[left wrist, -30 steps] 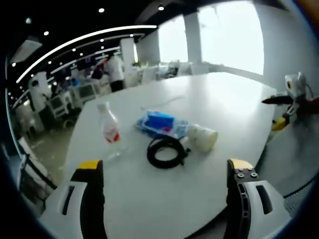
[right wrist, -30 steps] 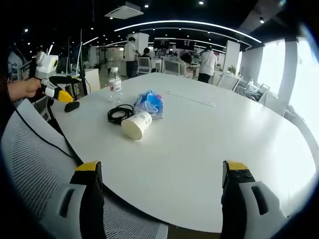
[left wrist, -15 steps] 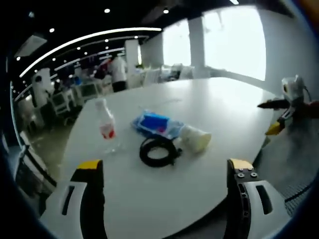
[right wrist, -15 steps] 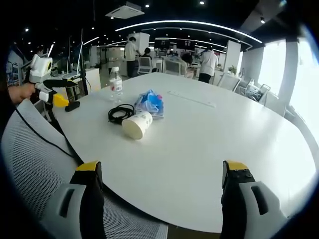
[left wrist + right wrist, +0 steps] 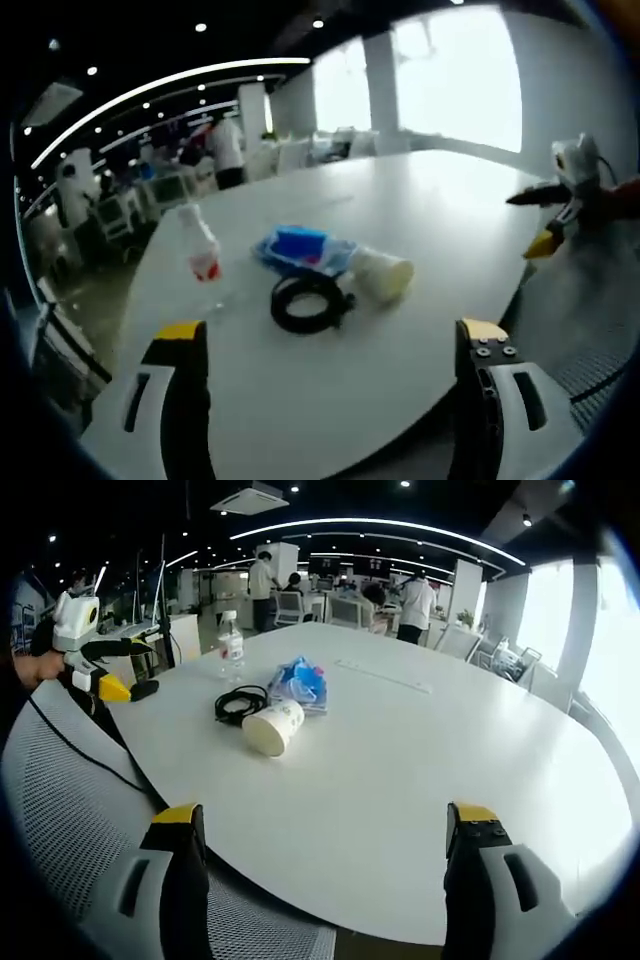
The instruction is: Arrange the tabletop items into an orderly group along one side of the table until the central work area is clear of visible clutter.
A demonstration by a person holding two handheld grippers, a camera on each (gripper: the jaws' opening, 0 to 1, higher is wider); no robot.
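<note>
A small group lies on the white round table [image 5: 450, 200] [image 5: 420, 770]: a clear water bottle [image 5: 201, 246] [image 5: 231, 647] with a red label, a blue plastic packet [image 5: 300, 249] [image 5: 301, 683], a coiled black cable [image 5: 308, 303] [image 5: 238, 704] and a paper cup [image 5: 381, 273] [image 5: 275, 729] on its side. My left gripper [image 5: 330, 390] is open, short of the table's near edge, with nothing between its jaws. It also appears at the left of the right gripper view as the left gripper [image 5: 100, 670], held by a hand. My right gripper [image 5: 325, 870] is open and empty; the right gripper [image 5: 555, 215] appears at the right of the left gripper view.
A white mesh chair back [image 5: 70, 810] stands by the table at the left of the right gripper view. A thin white strip [image 5: 385, 678] lies farther along the table. People [image 5: 262, 590] stand among desks and chairs in the office behind. Bright windows [image 5: 460, 80] line one wall.
The left gripper view has shifted slightly, so the items sit a little lower and more to the left. In the right gripper view the left gripper has drifted a little to the left. Nothing on the table moved.
</note>
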